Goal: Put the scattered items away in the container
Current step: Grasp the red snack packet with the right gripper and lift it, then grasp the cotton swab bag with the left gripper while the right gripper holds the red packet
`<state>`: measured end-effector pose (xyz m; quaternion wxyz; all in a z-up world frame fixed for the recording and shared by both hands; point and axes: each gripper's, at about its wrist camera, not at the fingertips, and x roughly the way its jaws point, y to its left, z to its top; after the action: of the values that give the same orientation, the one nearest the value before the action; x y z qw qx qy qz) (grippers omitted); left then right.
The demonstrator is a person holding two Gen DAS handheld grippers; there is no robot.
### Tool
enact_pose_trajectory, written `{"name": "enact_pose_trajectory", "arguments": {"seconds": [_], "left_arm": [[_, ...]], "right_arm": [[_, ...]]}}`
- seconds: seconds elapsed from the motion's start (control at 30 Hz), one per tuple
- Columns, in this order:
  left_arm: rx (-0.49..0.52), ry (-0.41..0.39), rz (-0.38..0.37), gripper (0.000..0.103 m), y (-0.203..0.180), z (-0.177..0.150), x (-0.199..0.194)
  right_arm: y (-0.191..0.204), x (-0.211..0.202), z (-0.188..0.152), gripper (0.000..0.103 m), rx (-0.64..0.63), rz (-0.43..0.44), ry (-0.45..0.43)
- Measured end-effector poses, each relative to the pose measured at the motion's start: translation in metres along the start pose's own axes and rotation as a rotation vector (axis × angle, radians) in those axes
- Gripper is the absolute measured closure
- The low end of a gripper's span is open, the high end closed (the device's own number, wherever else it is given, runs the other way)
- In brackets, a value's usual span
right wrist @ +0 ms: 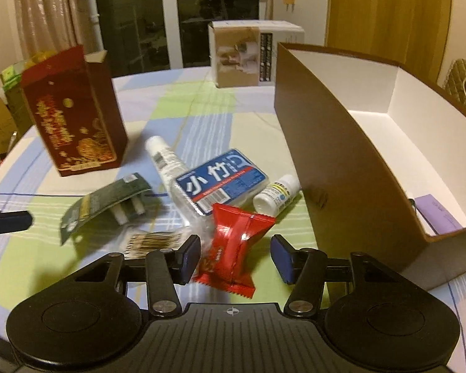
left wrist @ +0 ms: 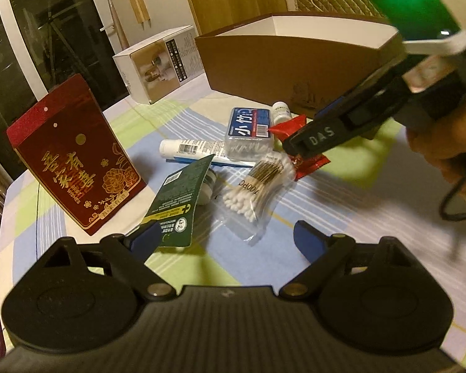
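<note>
A pile of small items lies on the checked tablecloth: a red snack packet [right wrist: 233,245], a blue-labelled clear swab box [right wrist: 222,181], a white tube [right wrist: 163,158], a small white bottle [right wrist: 276,197], a bag of cotton swabs [left wrist: 258,186] and a green-carded item [left wrist: 178,199]. The brown container box [right wrist: 351,155] with a white inside stands right of them. My right gripper [right wrist: 234,256] is open, its fingers either side of the red packet [left wrist: 307,149]. My left gripper [left wrist: 225,239] is open, its left finger [left wrist: 144,239] next to the green card.
A tall red gift box [left wrist: 74,155] stands at the left. A white product box [left wrist: 158,62] stands at the table's far edge. A purple card [right wrist: 438,214] lies inside the container. The table edge curves round at left.
</note>
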<state>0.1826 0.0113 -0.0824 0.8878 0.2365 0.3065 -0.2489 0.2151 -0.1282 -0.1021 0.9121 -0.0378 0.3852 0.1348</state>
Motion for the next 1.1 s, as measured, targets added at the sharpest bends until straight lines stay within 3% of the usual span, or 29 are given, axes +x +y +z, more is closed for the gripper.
{"name": "enact_pose_trajectory", "arguments": {"seconds": [0.07,0.13,0.23,0.47,0.7,0.8,0.97,1.1], "left_arm": [[0.02,0.012,0.003,0.013,-0.001,-0.002,0.003],[0.032,0.021,0.002,0.013,-0.001,-0.003,0.005],[0.034,0.017,-0.004,0.014,0.001,-0.004,0.006],[0.089,-0.005,-0.006,0.015,-0.004,0.001,0.005],[0.145,0.036,-0.023,0.016,-0.007,-0.004,0.014],[0.12,0.053,-0.026,0.016,-0.004,-0.006,0.019],[-0.031,0.065,-0.092,0.021,0.005,-0.001,0.024],[-0.029,0.069,-0.108,0.024,-0.001,0.004,0.03]], "right_arm": [[-0.001,0.006,0.0,0.046,-0.002,-0.001,0.007],[-0.002,0.011,0.0,0.067,-0.007,0.009,0.017],[-0.002,0.014,0.0,0.073,-0.011,0.019,0.025],[0.007,0.012,-0.005,0.074,-0.064,0.132,0.056],[0.019,0.001,-0.011,0.074,-0.107,0.263,0.111],[0.018,-0.008,-0.011,0.074,-0.112,0.243,0.094],[0.006,-0.019,-0.007,0.074,-0.088,0.202,0.07],[0.0,-0.024,-0.008,0.074,-0.095,0.194,0.062]]}}
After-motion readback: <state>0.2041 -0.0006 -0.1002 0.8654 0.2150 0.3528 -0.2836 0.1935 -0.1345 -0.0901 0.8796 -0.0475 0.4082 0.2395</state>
